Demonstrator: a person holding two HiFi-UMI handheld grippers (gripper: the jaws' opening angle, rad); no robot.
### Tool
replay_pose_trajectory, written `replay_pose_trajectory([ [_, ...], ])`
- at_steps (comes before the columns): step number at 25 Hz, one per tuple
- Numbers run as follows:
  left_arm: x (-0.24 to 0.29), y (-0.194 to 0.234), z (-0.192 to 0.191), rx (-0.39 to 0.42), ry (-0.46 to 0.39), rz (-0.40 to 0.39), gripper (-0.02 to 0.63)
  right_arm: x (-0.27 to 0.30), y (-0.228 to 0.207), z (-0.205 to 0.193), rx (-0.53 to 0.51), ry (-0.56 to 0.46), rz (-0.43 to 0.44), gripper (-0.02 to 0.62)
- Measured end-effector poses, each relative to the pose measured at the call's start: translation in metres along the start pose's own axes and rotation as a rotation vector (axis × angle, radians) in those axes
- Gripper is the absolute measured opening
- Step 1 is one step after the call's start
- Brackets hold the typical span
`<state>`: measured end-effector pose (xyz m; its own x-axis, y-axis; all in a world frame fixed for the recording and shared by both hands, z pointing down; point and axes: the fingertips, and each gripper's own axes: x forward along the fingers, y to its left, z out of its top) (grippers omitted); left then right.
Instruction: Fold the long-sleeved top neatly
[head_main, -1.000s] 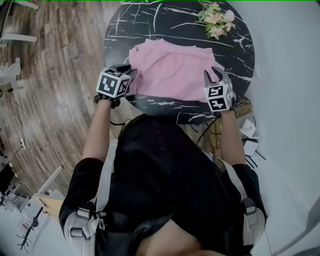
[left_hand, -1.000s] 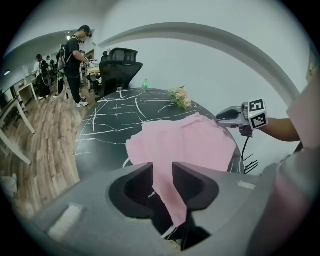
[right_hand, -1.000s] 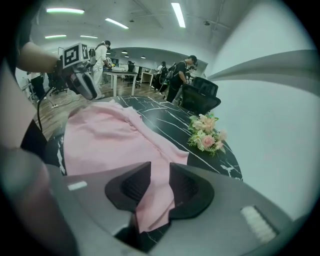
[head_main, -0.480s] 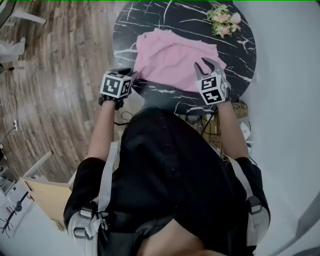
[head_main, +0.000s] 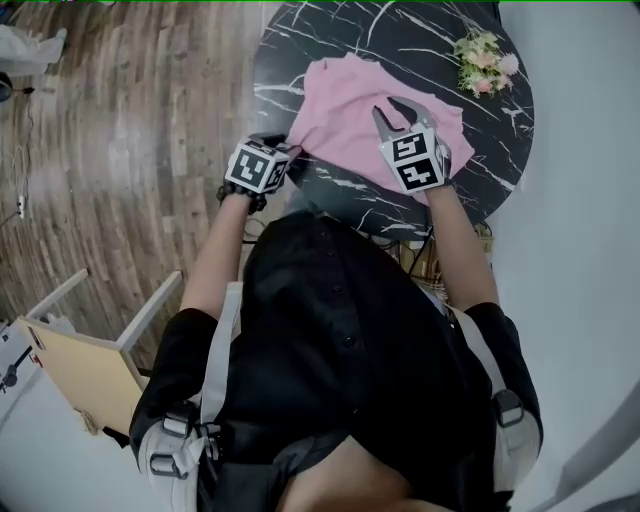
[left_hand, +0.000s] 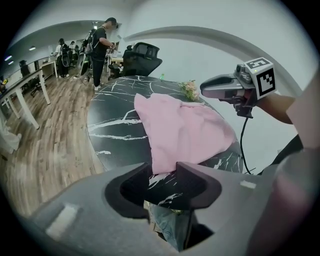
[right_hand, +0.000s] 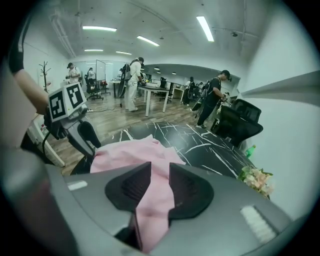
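Nearest the person, the left gripper (head_main: 292, 152) sits at the near left rim of the round black tabletop (head_main: 400, 40). Its fingers (left_hand: 132, 180) are spread and have just been opening. A corner of the pink top (head_main: 345, 95) lies right at their tips, but the pads do not press on it and dark marble shows through the gap. Just beyond, the right gripper (head_main: 392, 112) hangs over the middle of the garment with its fingers (right_hand: 132, 187) pinching a fold of the pink cloth, which runs up between them. The top lies loosely bunched on the near half of the tabletop, its near hem close to the rim. The step in hand looks like carrying the pinched side across to the other. To do it well, the right gripper should keep its pinch firm and travel low and level, so the cloth drapes without twisting. The left should pin or take up the near corner so the body does not slide off the rim, then line the edges up before letting go. Farther off, a bunch of flowers (head_main: 485, 62) stands well apart at the far right, and beyond the tabletop are a black chair (left_hand: 142, 57) and people in an open office.
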<state>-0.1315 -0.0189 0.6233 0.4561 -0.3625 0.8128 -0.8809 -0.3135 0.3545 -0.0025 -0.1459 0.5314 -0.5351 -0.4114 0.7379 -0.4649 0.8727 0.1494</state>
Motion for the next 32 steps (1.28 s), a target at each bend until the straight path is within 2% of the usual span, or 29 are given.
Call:
replay_pose_trajectory([
  [5,0.008,0.004,0.000,-0.022,0.011,-0.015,0.167,0.024,0.005,0.018,0.046,-0.014,0.053,0.121],
  [8,0.012,0.005,-0.002,-0.030,0.018,-0.023,0.079,0.038,0.007,0.027,0.082,-0.014,0.089,0.121],
  [10,0.010,0.005,-0.003,-0.024,0.021,-0.031,0.051,0.047,0.009,0.031,0.093,-0.011,0.104,0.121],
  [13,0.000,0.005,0.000,-0.018,0.004,-0.043,0.046,0.063,0.007,0.034,0.140,-0.004,0.112,0.121],
  [16,-0.009,0.005,0.003,-0.028,-0.023,-0.057,0.046,0.080,0.007,0.035,0.230,0.031,0.121,0.125],
  [18,-0.010,0.003,0.003,-0.026,-0.025,-0.068,0.046,0.092,0.010,0.041,0.282,0.052,0.137,0.145],
  [21,-0.008,0.001,0.000,-0.004,-0.008,-0.070,0.046,0.108,0.018,0.051,0.332,0.101,0.154,0.208],
  [26,-0.005,0.002,-0.002,0.021,0.006,-0.077,0.046,0.138,0.026,0.048,0.408,0.218,0.107,0.326],
  [32,-0.006,0.002,-0.002,0.027,0.011,-0.091,0.046,0.162,0.034,0.038,0.425,0.292,0.067,0.333],
])
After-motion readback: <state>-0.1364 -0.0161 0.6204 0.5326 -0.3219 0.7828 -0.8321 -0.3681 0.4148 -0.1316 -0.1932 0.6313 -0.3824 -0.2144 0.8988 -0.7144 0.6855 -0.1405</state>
